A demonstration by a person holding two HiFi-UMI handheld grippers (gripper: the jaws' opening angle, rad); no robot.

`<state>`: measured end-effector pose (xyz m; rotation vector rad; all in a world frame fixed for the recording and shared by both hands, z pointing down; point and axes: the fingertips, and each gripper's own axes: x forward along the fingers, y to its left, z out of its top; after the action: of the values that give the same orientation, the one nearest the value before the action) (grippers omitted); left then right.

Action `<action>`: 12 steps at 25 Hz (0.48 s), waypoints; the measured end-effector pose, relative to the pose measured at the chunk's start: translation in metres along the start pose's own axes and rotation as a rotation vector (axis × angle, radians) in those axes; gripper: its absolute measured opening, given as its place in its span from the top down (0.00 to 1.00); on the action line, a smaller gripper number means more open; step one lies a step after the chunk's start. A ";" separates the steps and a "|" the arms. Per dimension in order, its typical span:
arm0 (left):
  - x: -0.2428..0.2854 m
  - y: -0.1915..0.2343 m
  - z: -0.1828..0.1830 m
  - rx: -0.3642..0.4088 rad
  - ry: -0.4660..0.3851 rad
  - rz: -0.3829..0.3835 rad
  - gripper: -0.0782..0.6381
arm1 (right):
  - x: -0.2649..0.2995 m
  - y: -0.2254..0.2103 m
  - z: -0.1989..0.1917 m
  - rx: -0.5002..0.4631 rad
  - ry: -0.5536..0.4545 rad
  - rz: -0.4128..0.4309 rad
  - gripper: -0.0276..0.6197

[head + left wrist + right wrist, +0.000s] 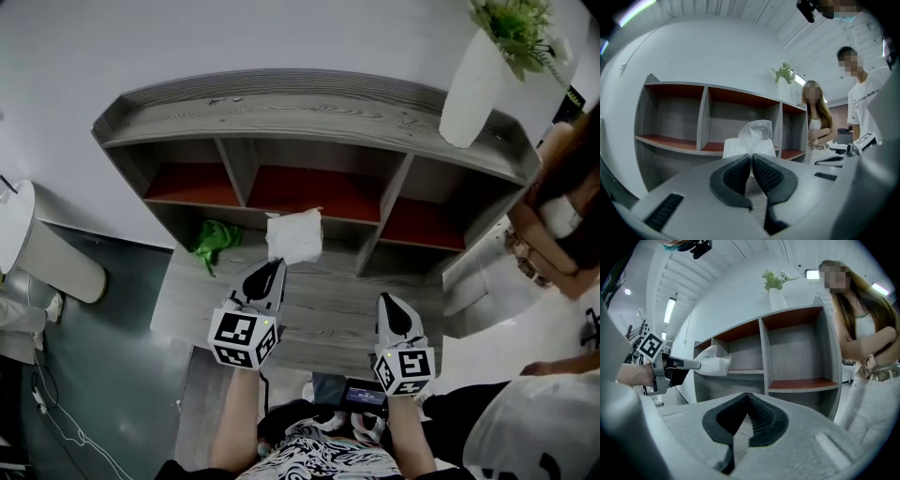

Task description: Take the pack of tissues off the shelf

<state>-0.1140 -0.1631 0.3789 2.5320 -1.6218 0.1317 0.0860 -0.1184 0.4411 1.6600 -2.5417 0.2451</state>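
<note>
Pack of tissues [294,235]: white and soft-wrapped, held in the air just in front of the shelf's [281,111] middle compartment, above the shelf's lower ledge. Whether its far edge touches the red board there is hard to tell.
Left gripper [751,157]: its 2 jaws are pinched on the near edge of the pack's wrapper, pointing at the shelf's middle compartment.
Right gripper [748,395]: jaws closed on each other with nothing between them. It is in front of the shelf's right compartment, well apart from the pack.
Shelf: grey wood grain, with 3 open compartments side by side, each with a red board as its floor.
Green cloth [214,240]: crumpled on the shelf's lower ledge, in front of the left compartment.
Vase [476,89]: white, holding a green plant [516,23], on the shelf's top at its right end.
Person [561,211]: standing just beside the shelf's right end, arms folded.
</note>
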 end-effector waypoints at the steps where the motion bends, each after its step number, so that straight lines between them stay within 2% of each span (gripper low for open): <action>1: -0.001 -0.001 -0.002 -0.003 0.000 -0.004 0.86 | -0.001 0.000 -0.002 0.003 0.006 0.000 0.95; 12: -0.004 -0.008 -0.026 -0.016 0.020 -0.039 0.86 | -0.006 0.001 -0.021 0.008 0.052 -0.008 0.95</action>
<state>-0.1090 -0.1520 0.4031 2.5400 -1.5593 0.1391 0.0877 -0.1091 0.4612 1.6441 -2.4993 0.2943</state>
